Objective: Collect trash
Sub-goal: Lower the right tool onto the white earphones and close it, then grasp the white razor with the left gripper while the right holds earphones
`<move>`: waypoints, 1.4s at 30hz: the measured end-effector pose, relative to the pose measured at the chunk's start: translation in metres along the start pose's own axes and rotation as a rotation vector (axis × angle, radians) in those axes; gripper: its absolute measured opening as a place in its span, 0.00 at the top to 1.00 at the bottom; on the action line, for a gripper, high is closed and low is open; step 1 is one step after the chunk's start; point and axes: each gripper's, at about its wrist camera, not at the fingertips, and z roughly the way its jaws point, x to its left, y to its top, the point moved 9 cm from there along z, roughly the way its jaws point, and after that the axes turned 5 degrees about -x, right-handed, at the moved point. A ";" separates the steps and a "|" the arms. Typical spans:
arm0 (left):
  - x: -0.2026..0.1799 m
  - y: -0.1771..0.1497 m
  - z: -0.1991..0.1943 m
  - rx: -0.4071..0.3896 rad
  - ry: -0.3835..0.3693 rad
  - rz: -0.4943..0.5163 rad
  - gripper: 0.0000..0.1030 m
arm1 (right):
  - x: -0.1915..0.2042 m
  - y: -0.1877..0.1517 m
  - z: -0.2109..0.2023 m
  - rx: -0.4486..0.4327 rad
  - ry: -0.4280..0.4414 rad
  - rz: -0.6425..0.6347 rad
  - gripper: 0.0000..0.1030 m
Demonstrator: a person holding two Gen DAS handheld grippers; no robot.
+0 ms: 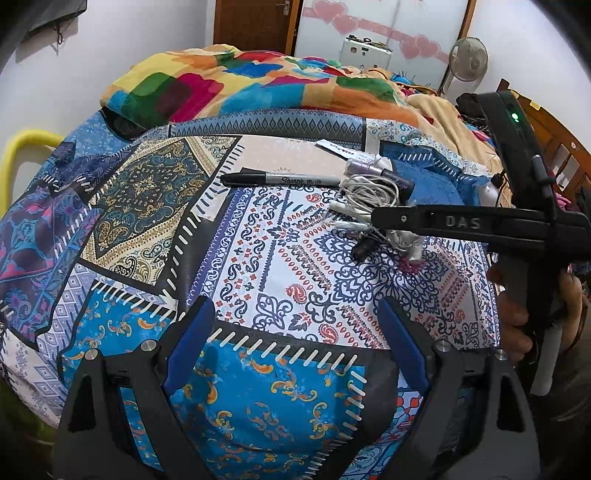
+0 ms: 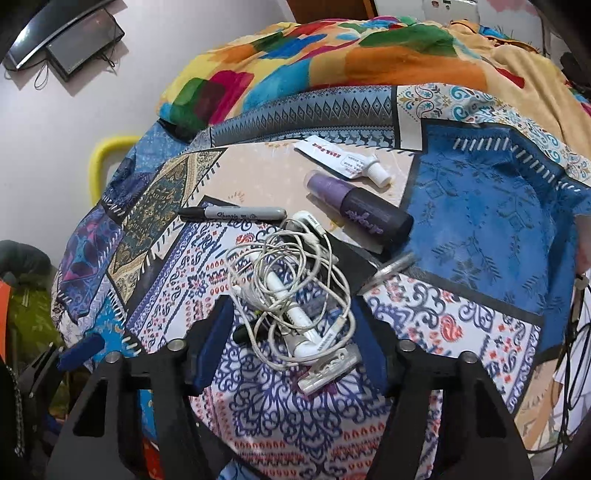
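R wrist view, bottom of frame: right gripper point(image 2: 291, 325) w/ jaws spread wide, blue pads point(image 2: 216, 343) either side of a tangle of white earphone cable point(image 2: 295, 273), not closed on it. The tangle lies on the patchwork bedspread point(image 2: 480, 229), centre frame, w/ a white clip-like piece point(image 2: 328, 369) at its near edge, just beside the R pad. Only this view shows what's behind the pile: purple bottle point(image 2: 360, 212) lying on its side just past the cable, a small white tube w/ cap point(image 2: 351, 162) beyond that, and a slim silver stick point(image 2: 391, 267) right of the tangle. Sharpie marker point(image 2: 234, 213) sits left of the bottle, close to the cable's far edge.

L wrist view: left gripper point(image 1: 295, 332) low in frame, jaws also wide apart, nothing between them, over bare bedspread point(image 1: 258, 387) well short of the pile. This view alone shows the R tool from outside: black body marked DAS reaching in from right edge, finger tip over the cable pile point(image 1: 365, 195), the person's hand point(image 1: 517, 314) on the grip at lower right. Marker point(image 1: 280, 180) lies mid-frame, left of the pile.

Room: open cloth left and near of the clutter. Far side closed off by a multicolour blanket point(image 1: 240, 85) heaped across the upper frame; yellow rail point(image 1: 22, 155) at left edge; fan point(image 1: 469, 59) and door point(image 1: 255, 22) at top.
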 end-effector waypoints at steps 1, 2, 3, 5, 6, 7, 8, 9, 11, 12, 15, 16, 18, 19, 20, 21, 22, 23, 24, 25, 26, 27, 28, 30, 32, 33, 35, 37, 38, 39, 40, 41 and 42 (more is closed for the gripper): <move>-0.001 -0.001 -0.001 0.002 -0.005 -0.003 0.13 | 0.002 0.000 0.001 0.012 0.004 -0.016 0.75; -0.002 -0.001 -0.001 0.005 -0.009 -0.002 0.13 | 0.005 -0.001 0.002 0.026 0.015 -0.024 0.76; -0.003 -0.002 -0.002 0.006 -0.010 -0.001 0.13 | 0.005 0.000 0.002 0.027 0.021 -0.021 0.81; -0.006 -0.001 -0.005 0.004 -0.008 0.010 0.13 | 0.010 0.003 -0.006 0.006 0.046 -0.019 0.91; -0.007 0.000 -0.005 0.004 -0.007 0.014 0.13 | 0.012 0.005 -0.007 0.002 0.049 -0.025 0.91; -0.008 0.000 -0.007 0.004 -0.007 0.018 0.13 | 0.014 0.007 -0.012 -0.012 0.050 -0.030 0.91; -0.009 0.001 -0.008 0.004 -0.007 0.019 0.13 | 0.017 0.009 -0.022 -0.036 0.053 -0.040 0.92; -0.010 0.002 -0.010 0.004 -0.008 0.019 0.13 | 0.019 0.011 -0.029 -0.054 0.056 -0.046 0.92; -0.013 0.004 -0.012 0.004 -0.013 0.019 0.13 | 0.024 0.016 -0.046 -0.089 0.062 -0.060 0.92; -0.014 0.005 -0.013 0.004 -0.016 0.019 0.13 | 0.025 0.019 -0.053 -0.107 0.057 -0.066 0.92; -0.023 0.010 -0.011 0.011 -0.037 0.029 0.13 | 0.027 0.029 -0.077 -0.166 0.036 -0.077 0.92; -0.026 0.012 -0.010 0.013 -0.042 0.036 0.13 | 0.026 0.032 -0.085 -0.189 0.023 -0.077 0.92; -0.033 0.016 -0.005 0.015 -0.053 0.058 0.13 | 0.020 0.036 -0.101 -0.230 -0.011 -0.078 0.92; -0.038 0.019 -0.001 0.015 -0.055 0.077 0.13 | 0.016 0.037 -0.107 -0.247 -0.028 -0.076 0.92; -0.043 0.021 0.004 0.015 -0.050 0.098 0.13 | 0.013 0.037 -0.112 -0.258 -0.041 -0.072 0.92; -0.047 0.023 0.008 0.015 -0.049 0.117 0.15 | 0.011 0.036 -0.114 -0.263 -0.051 -0.071 0.92; -0.050 0.024 0.013 0.018 -0.049 0.133 0.17 | 0.004 0.034 -0.119 -0.272 -0.074 -0.068 0.92; -0.055 0.024 0.018 0.033 -0.053 0.146 0.24 | -0.001 0.032 -0.122 -0.276 -0.091 -0.067 0.92; -0.058 0.025 0.023 0.052 -0.070 0.146 0.28 | -0.003 0.030 -0.124 -0.277 -0.102 -0.067 0.92; -0.062 0.026 0.027 0.067 -0.089 0.140 0.29 | -0.011 0.025 -0.125 -0.275 -0.115 -0.062 0.92; -0.066 0.028 0.029 0.072 -0.111 0.123 0.30 | -0.015 0.022 -0.125 -0.271 -0.121 -0.056 0.92; -0.070 0.030 0.031 0.072 -0.126 0.110 0.31 | -0.020 0.018 -0.126 -0.267 -0.128 -0.051 0.92; -0.075 0.033 0.033 0.076 -0.151 0.095 0.33 | -0.025 0.015 -0.126 -0.264 -0.135 -0.046 0.92; -0.090 0.037 0.038 0.084 -0.197 0.081 0.42 | -0.036 0.007 -0.123 -0.256 -0.156 -0.037 0.92; -0.103 0.037 0.045 0.094 -0.215 0.083 0.49 | -0.047 0.000 -0.120 -0.246 -0.170 -0.022 0.92; -0.109 0.036 0.050 0.102 -0.221 0.085 0.57 | -0.053 -0.003 -0.120 -0.242 -0.171 -0.012 0.92; -0.118 0.032 0.061 0.129 -0.228 0.079 0.67 | -0.061 -0.008 -0.119 -0.232 -0.168 0.009 0.92; -0.120 0.029 0.071 0.148 -0.220 0.054 0.71 | -0.066 -0.013 -0.120 -0.227 -0.165 0.025 0.92; -0.119 0.028 0.076 0.147 -0.200 0.035 0.75 | -0.068 -0.014 -0.120 -0.226 -0.163 0.029 0.92; -0.118 0.028 0.079 0.149 -0.193 0.025 0.76 | -0.069 -0.015 -0.121 -0.228 -0.165 0.032 0.92; -0.117 0.027 0.082 0.152 -0.189 0.007 0.76 | -0.070 -0.015 -0.122 -0.231 -0.164 0.032 0.92; -0.117 0.026 0.085 0.155 -0.189 -0.007 0.76 | -0.071 -0.015 -0.124 -0.236 -0.163 0.032 0.92; -0.118 0.027 0.088 0.156 -0.189 -0.026 0.76 | -0.071 -0.015 -0.125 -0.240 -0.162 0.032 0.92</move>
